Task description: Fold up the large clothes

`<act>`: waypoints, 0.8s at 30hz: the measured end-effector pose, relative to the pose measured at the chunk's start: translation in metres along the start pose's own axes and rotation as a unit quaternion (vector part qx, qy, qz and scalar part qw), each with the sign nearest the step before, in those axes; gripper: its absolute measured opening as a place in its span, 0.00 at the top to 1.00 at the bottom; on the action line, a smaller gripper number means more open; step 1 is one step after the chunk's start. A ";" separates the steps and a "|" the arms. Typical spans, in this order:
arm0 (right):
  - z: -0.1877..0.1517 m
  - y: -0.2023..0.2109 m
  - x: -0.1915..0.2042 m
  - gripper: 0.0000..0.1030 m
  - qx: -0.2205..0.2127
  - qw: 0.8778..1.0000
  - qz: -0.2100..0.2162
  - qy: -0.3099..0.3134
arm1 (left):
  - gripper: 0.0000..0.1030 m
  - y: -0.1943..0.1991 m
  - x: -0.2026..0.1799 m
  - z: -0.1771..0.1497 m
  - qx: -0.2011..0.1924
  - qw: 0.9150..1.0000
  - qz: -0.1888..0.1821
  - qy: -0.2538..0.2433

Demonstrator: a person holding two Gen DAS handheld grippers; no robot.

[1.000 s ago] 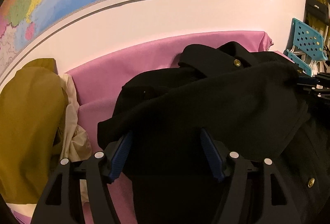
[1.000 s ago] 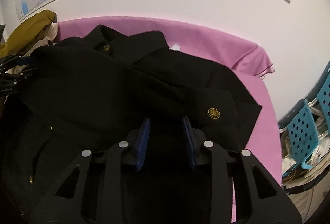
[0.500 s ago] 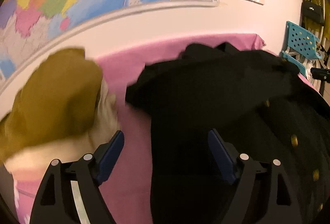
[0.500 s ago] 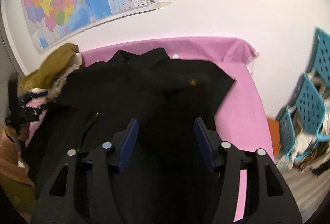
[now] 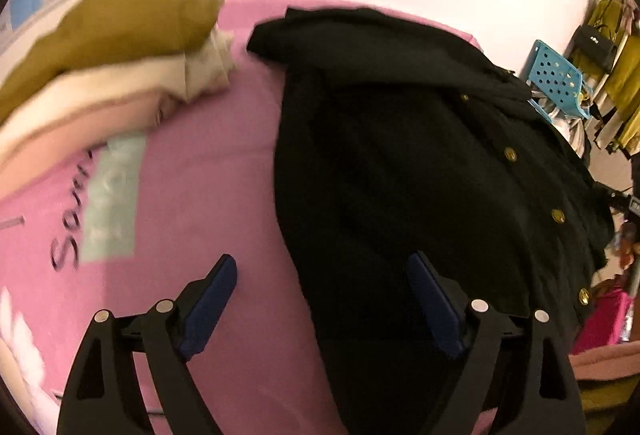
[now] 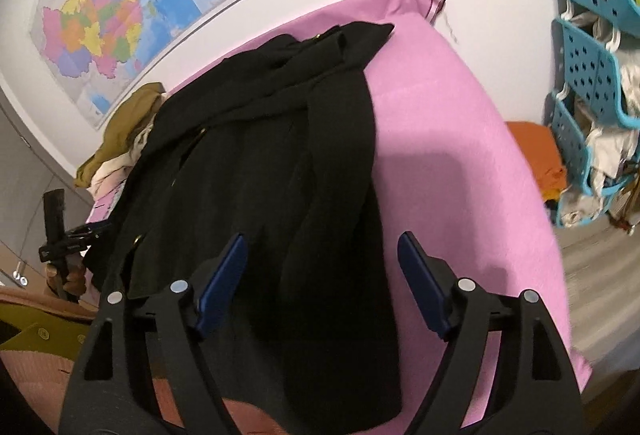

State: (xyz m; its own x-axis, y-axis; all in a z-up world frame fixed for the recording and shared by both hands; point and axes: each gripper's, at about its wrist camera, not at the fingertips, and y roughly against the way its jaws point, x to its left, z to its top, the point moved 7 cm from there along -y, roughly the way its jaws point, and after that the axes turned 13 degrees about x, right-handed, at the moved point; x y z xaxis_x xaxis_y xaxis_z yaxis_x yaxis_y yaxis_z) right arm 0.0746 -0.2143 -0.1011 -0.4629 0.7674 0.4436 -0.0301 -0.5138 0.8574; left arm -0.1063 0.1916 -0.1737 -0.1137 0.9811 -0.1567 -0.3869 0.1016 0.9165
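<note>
Left wrist: both tongs, left and right, just spread wide over black coat, gripping nothing.

You see a matt black cloth coat with shiny brass-like buttons; the pink bedsheet looks soft, matt cloth; the far map is glossy paper.

Black coat is lying on the pink sheet, running lengthwise from near the wall toward the near edge. Both sides are lying folded in over the middle, giving a long narrow shape; in the right wrist view the same coat is showing overlapping lengthwise folds and a rumpled collar end toward the wall. Gold buttons are showing in a row along its right side. Near hem is hanging over the sheet's front edge.
</note>
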 end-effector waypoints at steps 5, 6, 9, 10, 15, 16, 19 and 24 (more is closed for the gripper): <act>-0.009 0.000 0.004 0.22 -0.006 1.000 0.016 0.014 | 0.14 0.004 -0.014 -0.012 0.002 0.999 -0.041 -0.004; -0.010 0.000 0.005 0.22 -0.007 1.000 0.024 0.012 | 0.13 0.004 -0.018 -0.014 0.004 0.999 -0.053 -0.007; -0.014 0.001 0.010 0.22 -0.004 0.997 0.080 0.007 | 0.12 0.010 -0.034 -0.024 0.018 0.990 -0.142 -0.019; -0.015 0.000 0.013 0.26 0.000 0.993 0.116 -0.001 | 0.12 0.012 -0.041 -0.027 0.025 0.980 -0.199 -0.018; -0.018 -0.003 0.016 0.31 0.012 0.994 0.105 0.010 | 0.14 0.009 -0.052 -0.035 0.033 0.975 -0.216 -0.027; -0.018 -0.002 0.015 0.31 0.010 0.993 0.115 0.005 | 0.12 0.008 -0.053 -0.033 0.031 0.976 -0.216 -0.022; -0.021 -0.001 0.017 0.29 0.005 0.992 0.124 0.013 | 0.07 0.004 -0.056 -0.025 0.025 0.974 -0.224 -0.006; -0.023 -0.003 0.030 0.31 0.007 0.986 0.168 0.017 | 0.10 0.003 -0.053 -0.010 0.012 0.973 -0.228 0.033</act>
State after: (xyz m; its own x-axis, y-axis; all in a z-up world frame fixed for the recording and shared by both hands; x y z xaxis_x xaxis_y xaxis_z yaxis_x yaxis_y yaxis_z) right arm 0.0401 -0.1984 -0.0965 -0.4732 0.5412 0.6951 0.1426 -0.7316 0.6667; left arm -0.1102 0.1387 -0.1667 0.0061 0.8201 -0.5722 -0.3900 0.5289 0.7538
